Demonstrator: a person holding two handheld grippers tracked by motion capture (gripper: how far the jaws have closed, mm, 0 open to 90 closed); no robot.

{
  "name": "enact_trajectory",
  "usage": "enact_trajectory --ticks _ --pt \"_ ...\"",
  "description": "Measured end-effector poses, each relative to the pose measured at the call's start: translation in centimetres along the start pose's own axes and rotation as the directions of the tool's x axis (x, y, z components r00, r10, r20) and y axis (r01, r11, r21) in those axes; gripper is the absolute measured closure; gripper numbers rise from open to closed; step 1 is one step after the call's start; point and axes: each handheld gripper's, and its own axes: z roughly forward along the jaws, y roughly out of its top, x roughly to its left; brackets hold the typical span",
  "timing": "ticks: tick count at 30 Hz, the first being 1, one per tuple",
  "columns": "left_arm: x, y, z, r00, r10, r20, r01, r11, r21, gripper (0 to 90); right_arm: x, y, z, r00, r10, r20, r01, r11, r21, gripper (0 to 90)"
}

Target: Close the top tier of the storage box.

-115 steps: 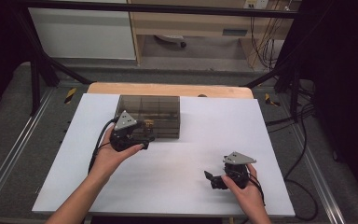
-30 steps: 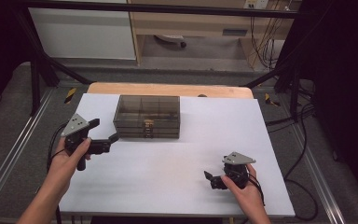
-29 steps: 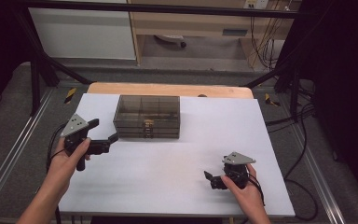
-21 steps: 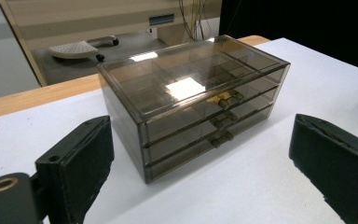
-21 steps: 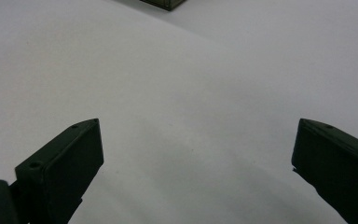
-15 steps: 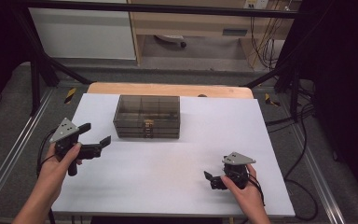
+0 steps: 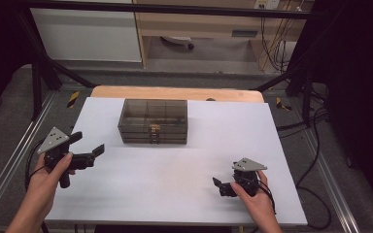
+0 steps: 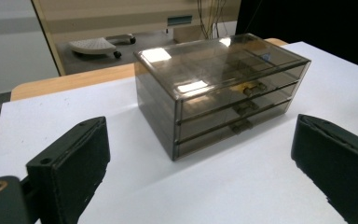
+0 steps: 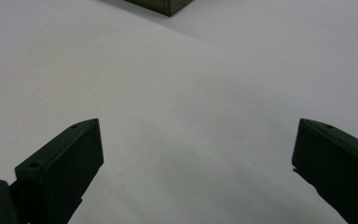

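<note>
while the right gripper (image 7: 219, 185) sits low at the near right of the white table (image 7: 184, 194), jaws spread wide and empty, the left gripper (image 7: 88, 145) hovers at the left edge, wide open too, facing the smoky drawer box (image 7: 153, 121) farther back, well apart.

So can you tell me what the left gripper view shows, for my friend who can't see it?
A smoky see-through box of three shut drawers stands on a white table. The left gripper points at it from a distance, its two black jaws wide open and empty.
</note>
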Motion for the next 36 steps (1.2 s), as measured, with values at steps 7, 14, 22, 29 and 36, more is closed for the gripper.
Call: enact_trajectory --ticks 7,14,22,29,36 --pt "0.4 -1.1 -0.4 0.9997 -0.017 -0.016 0.018 0.9998 0.001 4.4 -0.3 0.1 -0.5 0.9997 0.024 0.009 -0.024 0.999 -0.037 2.9" --pt "0.3 -2.7 -0.7 0.9993 -0.028 -0.026 0.029 0.9991 0.031 4.1 -0.3 0.1 -0.6 0.9997 0.022 0.008 -0.021 0.999 -0.049 3.4" --pt "0.2 -4.1 -1.3 0.9987 -0.029 -0.043 0.03 0.999 0.034 4.6 -0.2 0.5 -1.4 0.9999 0.008 0.014 -0.006 0.995 -0.101 3.4" --pt "0.1 -5.4 -1.5 0.9986 -0.034 -0.039 0.036 0.9984 0.044 5.2 -0.7 0.6 -1.9 0.9996 0.018 0.023 -0.015 0.992 -0.122 3.5" --pt "0.0 -6.4 -1.5 0.9993 -0.025 -0.03 0.026 0.9976 0.064 5.7 -1.6 0.6 -3.0 0.9978 0.049 0.045 -0.041 0.987 -0.156 3.2"
